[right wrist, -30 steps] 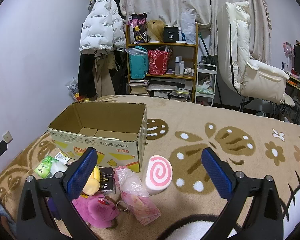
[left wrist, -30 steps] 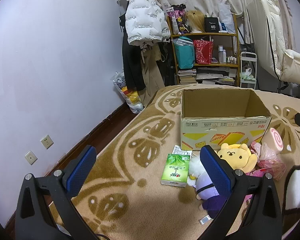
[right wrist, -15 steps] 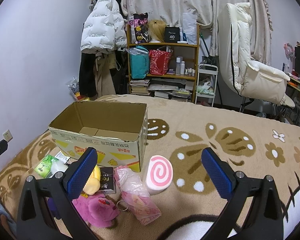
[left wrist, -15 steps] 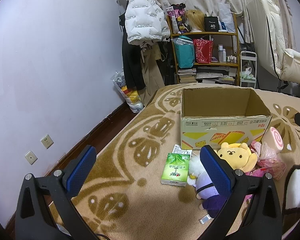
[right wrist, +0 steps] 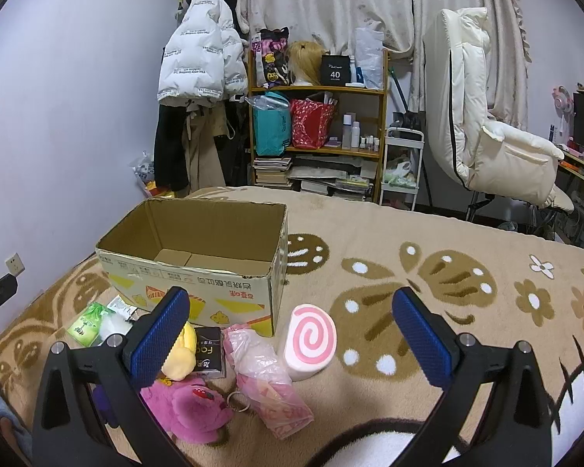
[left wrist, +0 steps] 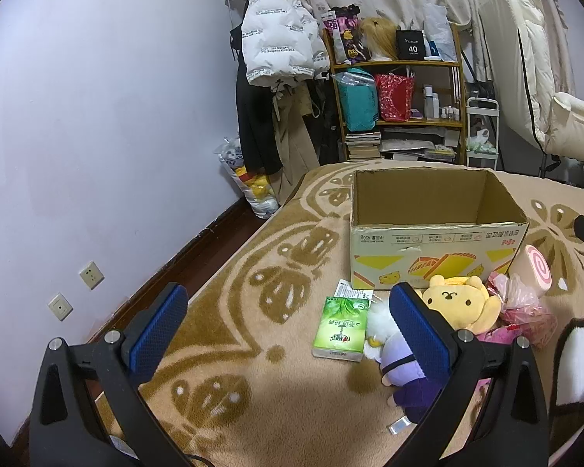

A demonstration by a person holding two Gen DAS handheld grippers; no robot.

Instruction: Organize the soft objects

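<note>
Both grippers held above the blanket, nothing in either. Left gripper (left wrist: 288,329) spread wide, blue pads apart, empty. Right gripper (right wrist: 292,334) same: wide, empty.

Cardboard box (right wrist: 198,272) sits open-topped on the tan patterned blanket (right wrist: 428,241), inside bare apart from the bottom flaps. Soft stuff is all outside, piled along the box's near side:
- yellow bear plush (left wrist: 461,303) just in front of the box, face up
- purple doll (left wrist: 401,366) beside it, partly behind the left gripper's right finger
- green tissue pack (left wrist: 342,327) flat on the blanket, left of the doll, white paper slip (left wrist: 352,294) touching its far end
- pink swirl cushion (right wrist: 311,340) upright near the box's right front corner
- pink plastic bag (right wrist: 264,373) between the cushion and the yellow plush
- magenta plush (right wrist: 187,408) nearest the camera, keyring at its side
- small black packet (right wrist: 210,352) against the box front, between the yellow plush and the bag

Background: wooden shelf (right wrist: 319,124) full of books and bags, white puffer jacket (right wrist: 198,58) hanging left of it, cream recliner chair (right wrist: 486,116) on the right.
</note>
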